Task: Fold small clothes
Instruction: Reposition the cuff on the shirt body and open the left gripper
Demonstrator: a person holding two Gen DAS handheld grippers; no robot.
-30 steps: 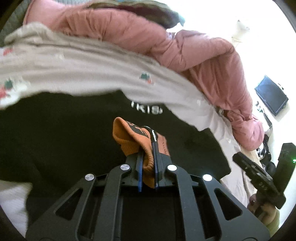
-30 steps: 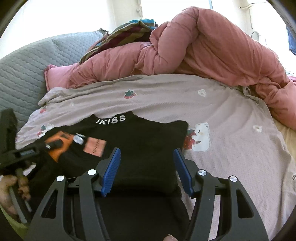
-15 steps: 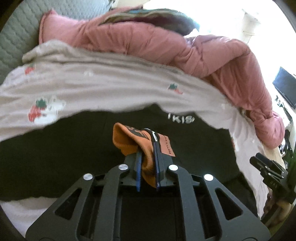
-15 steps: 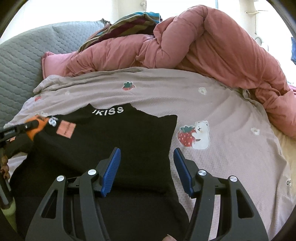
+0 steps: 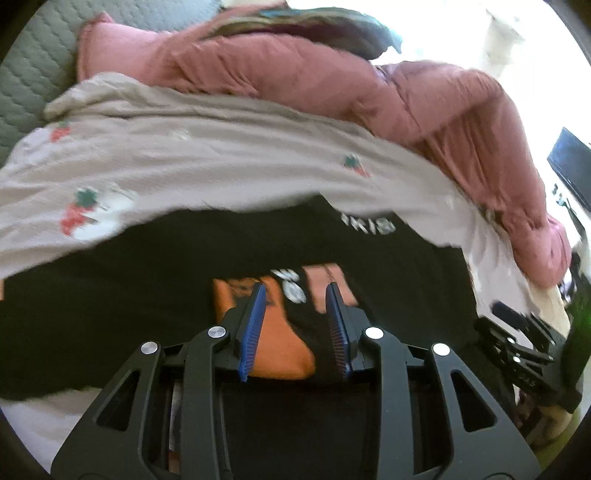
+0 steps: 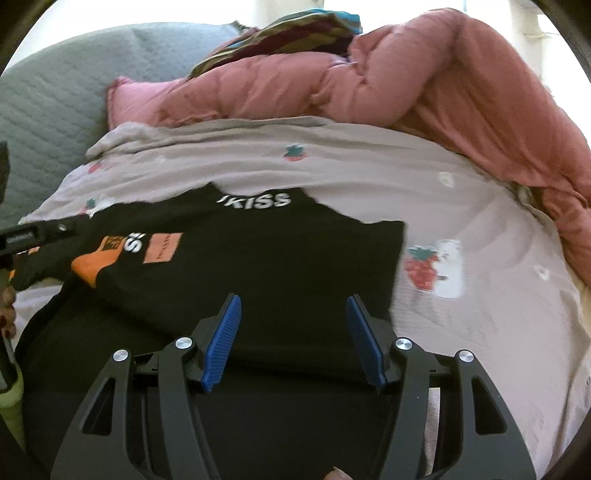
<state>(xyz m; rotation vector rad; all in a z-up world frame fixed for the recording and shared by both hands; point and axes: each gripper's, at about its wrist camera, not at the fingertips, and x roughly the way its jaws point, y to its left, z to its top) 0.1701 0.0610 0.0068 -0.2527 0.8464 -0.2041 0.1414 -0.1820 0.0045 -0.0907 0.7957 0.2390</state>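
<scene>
A black top (image 6: 280, 258) with white letters at the neck lies flat on the bedsheet (image 6: 461, 206). Its sleeve with an orange cuff (image 5: 275, 347) is folded across the body. My left gripper (image 5: 295, 291) hovers just over that cuff with its jaws opening; the cuff lies loose between the blue pads (image 5: 253, 328), which do not press on it. In the right wrist view the cuff (image 6: 92, 264) shows at the left, beside the left gripper (image 6: 26, 236). My right gripper (image 6: 292, 299) stands open above the top's lower part, with nothing between its fingers.
A bunched pink duvet (image 6: 424, 81) lies along the far side of the bed, with a striped cloth (image 6: 295, 29) behind it. A grey quilted cushion (image 6: 48, 110) rises at the left. A dark screen (image 5: 572, 166) stands beyond the bed's right edge. A person's fingers (image 6: 7, 310) show at the left.
The left gripper has let go of the orange cuff, which now lies flat on the black top. The right gripper has dropped closer to the garment.
</scene>
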